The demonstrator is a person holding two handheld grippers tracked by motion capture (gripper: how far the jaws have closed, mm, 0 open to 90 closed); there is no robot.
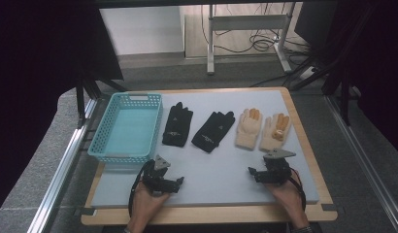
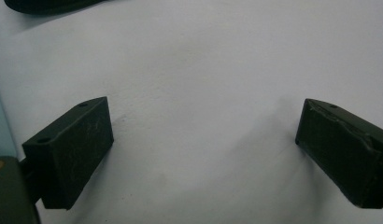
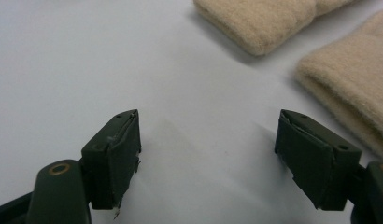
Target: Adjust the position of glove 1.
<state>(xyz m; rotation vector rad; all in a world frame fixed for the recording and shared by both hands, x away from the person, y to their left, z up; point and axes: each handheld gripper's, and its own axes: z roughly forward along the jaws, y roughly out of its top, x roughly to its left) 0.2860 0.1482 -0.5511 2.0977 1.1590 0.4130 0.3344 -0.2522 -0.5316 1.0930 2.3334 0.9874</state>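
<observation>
Two black gloves [image 1: 177, 124] [image 1: 214, 131] lie flat mid-table, fingers pointing away. To their right lie two beige gloves [image 1: 248, 128] [image 1: 275, 131] with orange fingertips; their cuffs [image 3: 264, 21] [image 3: 353, 88] appear ahead of the right gripper. My left gripper [image 1: 174, 183] rests near the front edge, held by a hand, jaws wide apart over bare mat [image 2: 203, 140]. My right gripper [image 1: 254, 174] sits at front right, just short of the beige gloves, open with nothing between its fingers [image 3: 208, 149].
A turquoise plastic basket [image 1: 106, 148] stands at the table's left, with nothing in it. The grey mat [image 1: 216, 179] covers a wood-edged table. Metal rails run along both sides; a desk frame and cables sit on the floor beyond.
</observation>
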